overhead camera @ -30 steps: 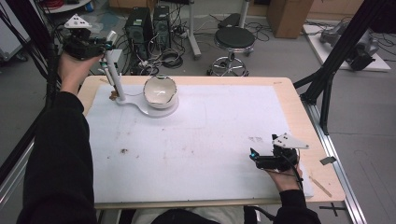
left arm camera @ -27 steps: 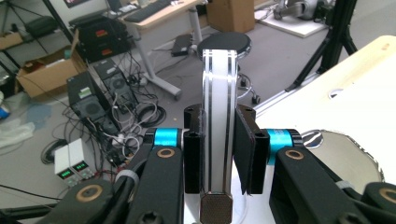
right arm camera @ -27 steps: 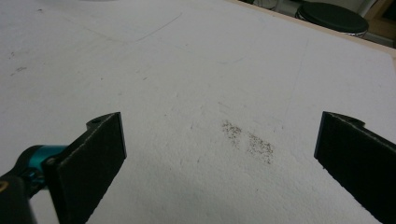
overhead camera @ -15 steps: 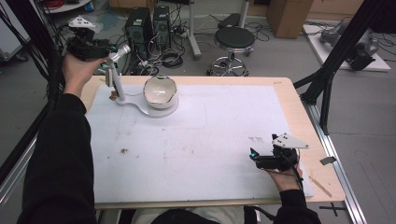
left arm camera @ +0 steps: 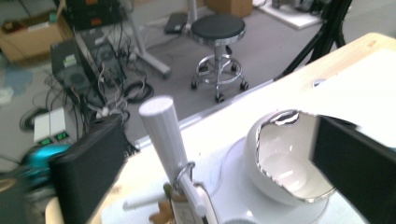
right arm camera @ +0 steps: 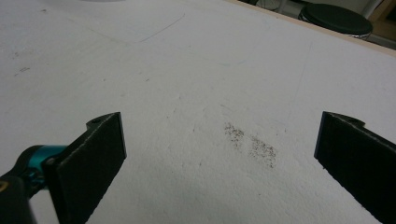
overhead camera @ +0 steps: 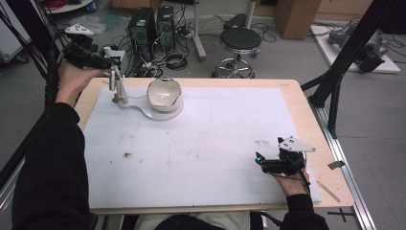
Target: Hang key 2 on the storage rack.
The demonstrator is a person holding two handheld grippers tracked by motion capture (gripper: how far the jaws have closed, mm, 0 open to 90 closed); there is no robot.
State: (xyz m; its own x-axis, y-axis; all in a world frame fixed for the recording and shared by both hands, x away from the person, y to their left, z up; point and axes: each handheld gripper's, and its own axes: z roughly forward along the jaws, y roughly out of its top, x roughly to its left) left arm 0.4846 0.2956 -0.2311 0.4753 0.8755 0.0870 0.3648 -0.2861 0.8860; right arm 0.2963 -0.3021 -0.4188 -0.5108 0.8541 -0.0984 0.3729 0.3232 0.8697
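Note:
A white press stand (overhead camera: 143,106) sits at the far left of the table and carries a white bowl (overhead camera: 164,92) with a silver rim. Its white lever handle (overhead camera: 114,79) rises beside the bowl. My left gripper (overhead camera: 114,61) hovers at the handle's top. Its jaws have just been opening and now stand wide apart. In the left gripper view the handle (left arm camera: 163,135) stands free between the jaws of that gripper (left arm camera: 219,133), untouched, with the bowl (left arm camera: 285,158) to its right. My right gripper (overhead camera: 261,160) rests open on the mat at the near right, with bare mat between its jaws (right arm camera: 219,140).
A white mat (overhead camera: 206,143) covers most of the wooden table (overhead camera: 297,96). Brown specks (right arm camera: 252,142) lie on it ahead of the right gripper, and a small dark crumb (overhead camera: 127,155) lies near the left. Beyond the far edge are a stool (overhead camera: 241,40) and computer towers (overhead camera: 153,24).
The left gripper's jaws have come off the white handle and spread wide. The handle, tilted right half a second ago, now stands lower and steeper. The right gripper has not moved.

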